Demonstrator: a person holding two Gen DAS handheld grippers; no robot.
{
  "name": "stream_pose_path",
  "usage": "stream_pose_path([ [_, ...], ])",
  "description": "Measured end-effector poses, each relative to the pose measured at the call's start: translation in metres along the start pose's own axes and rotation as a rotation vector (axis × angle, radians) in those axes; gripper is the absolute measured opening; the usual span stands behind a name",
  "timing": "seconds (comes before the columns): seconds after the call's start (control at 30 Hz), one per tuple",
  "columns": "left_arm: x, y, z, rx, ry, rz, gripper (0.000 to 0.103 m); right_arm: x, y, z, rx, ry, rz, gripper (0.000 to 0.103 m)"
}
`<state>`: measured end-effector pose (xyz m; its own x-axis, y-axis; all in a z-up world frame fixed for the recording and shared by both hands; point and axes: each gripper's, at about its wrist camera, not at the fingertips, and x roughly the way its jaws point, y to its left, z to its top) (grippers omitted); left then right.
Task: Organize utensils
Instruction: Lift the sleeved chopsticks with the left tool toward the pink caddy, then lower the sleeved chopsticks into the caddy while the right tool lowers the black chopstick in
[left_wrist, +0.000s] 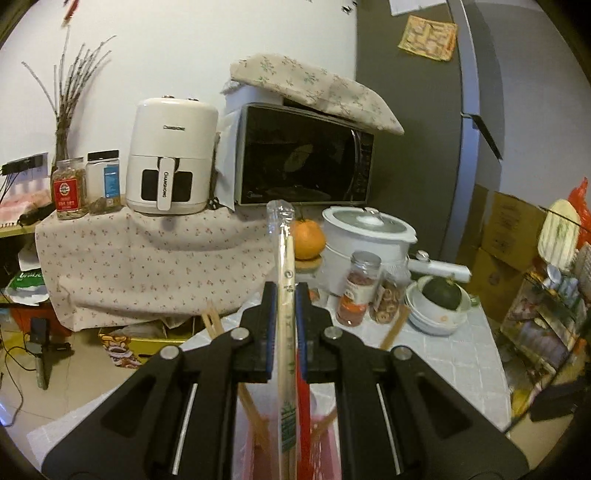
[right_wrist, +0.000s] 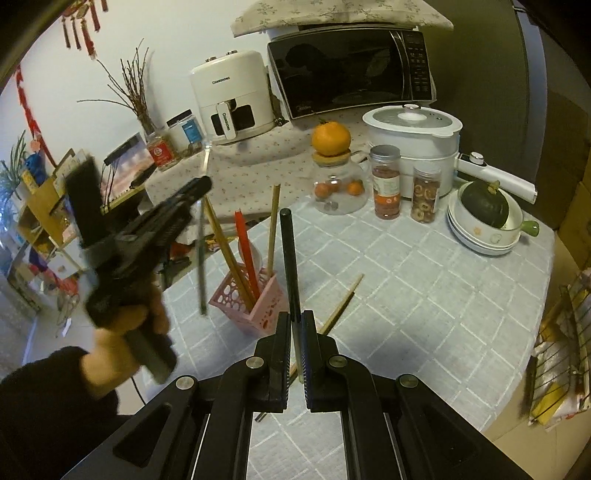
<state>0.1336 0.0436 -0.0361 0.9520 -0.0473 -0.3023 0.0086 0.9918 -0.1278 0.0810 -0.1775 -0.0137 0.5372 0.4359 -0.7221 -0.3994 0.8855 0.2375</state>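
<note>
In the left wrist view my left gripper (left_wrist: 285, 291) is shut on a pair of wrapped wooden chopsticks (left_wrist: 286, 266) in a clear sleeve, standing upright over the pink holder (left_wrist: 325, 439). My right gripper (right_wrist: 295, 319) is shut on a black chopstick (right_wrist: 290, 258) that points up and away. In the right wrist view the pink holder (right_wrist: 258, 310) stands on the table with wooden chopsticks (right_wrist: 225, 243) and a red stick (right_wrist: 245, 251) in it. The left gripper (right_wrist: 199, 186), blurred and held by a hand, hangs left of it. One wooden chopstick (right_wrist: 341, 301) lies on the tablecloth.
A glass teapot (right_wrist: 338, 192) topped by an orange, two spice jars (right_wrist: 386, 184), a white cooker (right_wrist: 413, 147) and stacked bowls (right_wrist: 480, 236) holding a dark squash line the table's far side. Behind stand a microwave (right_wrist: 351, 70) and an air fryer (right_wrist: 231, 96). A wire rack (right_wrist: 561, 354) is at the right.
</note>
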Motion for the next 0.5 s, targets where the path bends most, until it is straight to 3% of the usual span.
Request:
stream_pose_path([
  [0.2, 0.008, 0.008, -0.004, -0.036, -0.099, 0.079, 0.011, 0.005, 0.0, 0.002, 0.005, 0.005, 0.006, 0.005],
  [0.37, 0.013, 0.014, -0.018, -0.084, -0.109, 0.113, 0.011, 0.007, 0.002, 0.002, -0.003, 0.008, 0.009, 0.005],
  [0.5, 0.012, 0.009, -0.027, -0.063, -0.112, 0.112, 0.011, 0.011, 0.004, 0.003, -0.008, 0.016, 0.011, 0.005],
])
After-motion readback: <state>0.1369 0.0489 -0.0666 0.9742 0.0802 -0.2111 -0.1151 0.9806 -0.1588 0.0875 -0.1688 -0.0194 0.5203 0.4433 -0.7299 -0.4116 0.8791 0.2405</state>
